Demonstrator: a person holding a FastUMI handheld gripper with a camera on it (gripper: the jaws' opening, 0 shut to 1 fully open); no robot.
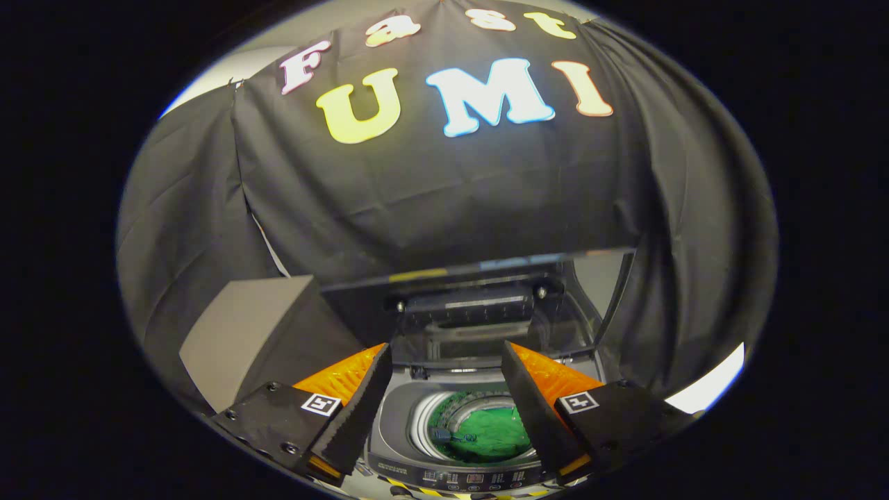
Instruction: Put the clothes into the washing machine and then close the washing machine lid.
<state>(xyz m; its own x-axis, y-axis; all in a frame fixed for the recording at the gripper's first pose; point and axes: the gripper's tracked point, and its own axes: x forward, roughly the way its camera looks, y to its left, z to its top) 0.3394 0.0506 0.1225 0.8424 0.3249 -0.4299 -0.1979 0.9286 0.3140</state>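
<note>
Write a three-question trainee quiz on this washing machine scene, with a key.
1. True or false: the washing machine lid is shut.
2. What lies in the drum? A) green clothes B) a white towel C) nothing
3. How do the gripper jaws stand, and do they hold anything?

Key:
1. False; the lid stands raised behind the opening.
2. A; green clothes lie inside.
3. Apart, holding nothing, above the washing machine.

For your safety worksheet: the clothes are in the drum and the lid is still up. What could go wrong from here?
1. The lid stands upright beyond the open tool; pushed off-centre, it may slip off a finger and slam.
2. The green clothes lie deep in the drum, so they probably won't snag, though this cannot be fully judged.
3. The fingers hang near the washing machine's control panel and could bump it.
</note>
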